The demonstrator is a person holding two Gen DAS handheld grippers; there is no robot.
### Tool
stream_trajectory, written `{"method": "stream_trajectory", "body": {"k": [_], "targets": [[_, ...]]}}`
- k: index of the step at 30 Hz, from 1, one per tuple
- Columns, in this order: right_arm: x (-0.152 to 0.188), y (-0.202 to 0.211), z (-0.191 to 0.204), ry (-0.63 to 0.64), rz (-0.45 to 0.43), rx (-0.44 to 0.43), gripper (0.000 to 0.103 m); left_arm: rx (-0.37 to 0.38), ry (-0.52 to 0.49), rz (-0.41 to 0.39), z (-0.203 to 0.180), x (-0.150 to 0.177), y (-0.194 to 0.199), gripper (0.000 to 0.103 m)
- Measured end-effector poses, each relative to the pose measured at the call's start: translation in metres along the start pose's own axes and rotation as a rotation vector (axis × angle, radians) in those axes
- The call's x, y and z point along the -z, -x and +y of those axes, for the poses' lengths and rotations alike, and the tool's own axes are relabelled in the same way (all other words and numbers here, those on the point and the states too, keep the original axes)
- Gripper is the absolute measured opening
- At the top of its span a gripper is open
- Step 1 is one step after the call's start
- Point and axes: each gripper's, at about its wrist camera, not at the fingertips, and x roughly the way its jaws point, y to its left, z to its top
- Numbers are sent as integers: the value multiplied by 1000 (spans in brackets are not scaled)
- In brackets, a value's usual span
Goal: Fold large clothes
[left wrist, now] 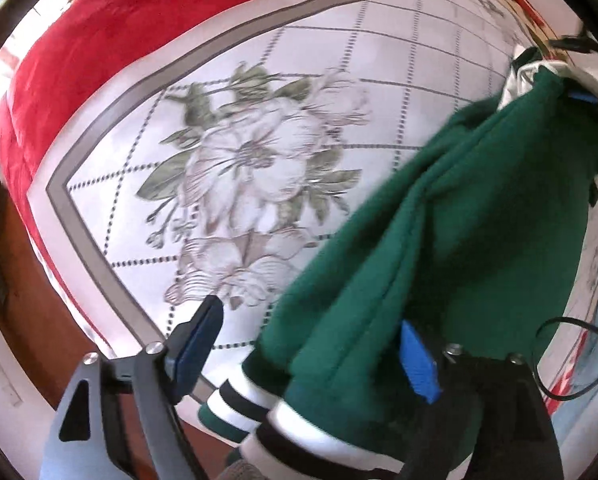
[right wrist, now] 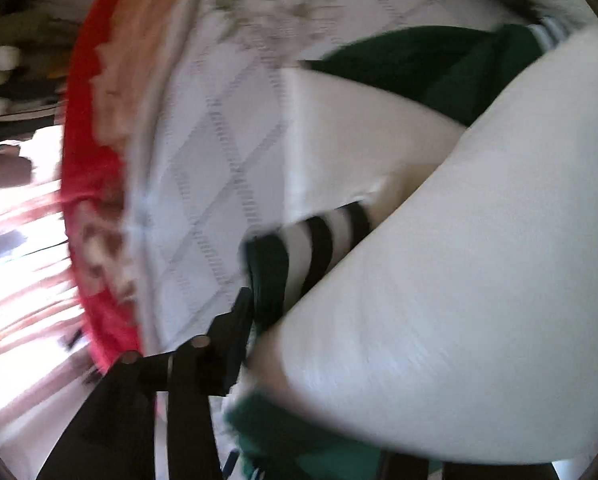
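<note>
Left gripper point(left wrist: 311, 340) stood released, jaws wide; the green jacket point(left wrist: 439, 248) (striped black-and-white cuffs, white sleeves) lay against the right blue pad point(left wrist: 419, 364), the left pad clear of it. Jacket hung over the floral bedsheet point(left wrist: 259, 152), beside the red blanket point(left wrist: 99, 48). Right gripper point(right wrist: 299, 320): only one finger point(right wrist: 235, 320) visible against the jacket; view blurred, grip undetermined.
</note>
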Motion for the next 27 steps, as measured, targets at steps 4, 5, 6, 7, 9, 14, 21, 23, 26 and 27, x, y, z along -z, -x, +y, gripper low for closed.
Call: {"method": "stream_trajectory", "body": {"k": [4, 5, 6, 7, 9, 14, 21, 23, 26, 27], "targets": [[14, 42, -30, 62, -13, -225, 64, -15, -19, -17, -5, 4, 17, 85], [21, 62, -50, 60, -56, -244, 66, -22, -25, -33, -9, 7, 26, 87], [27, 75, -66, 58, -92, -240, 69, -25, -28, -47, -12, 9, 34, 94], [36, 94, -90, 55, -149, -205, 72, -21, -27, -70, -17, 11, 44, 96], [52, 122, -142, 44, -261, -82, 75, -24, -17, -107, -25, 13, 59, 96], [43, 88, -251, -42, -241, -75, 77, -12, -11, -143, -48, 5, 70, 96], [4, 30, -286, -77, -270, -434, 72, -77, -80, -183, -100, -14, 55, 96], [11, 31, -287, -96, -306, -444, 30, -105, -101, -196, -111, -16, 53, 96], [42, 45, -300, -241, -388, -470, 18, -127, -129, -196, -125, -15, 51, 96], [60, 53, -304, -299, -413, -474, 18, -127, -139, -194, -129, -14, 51, 96]]}}
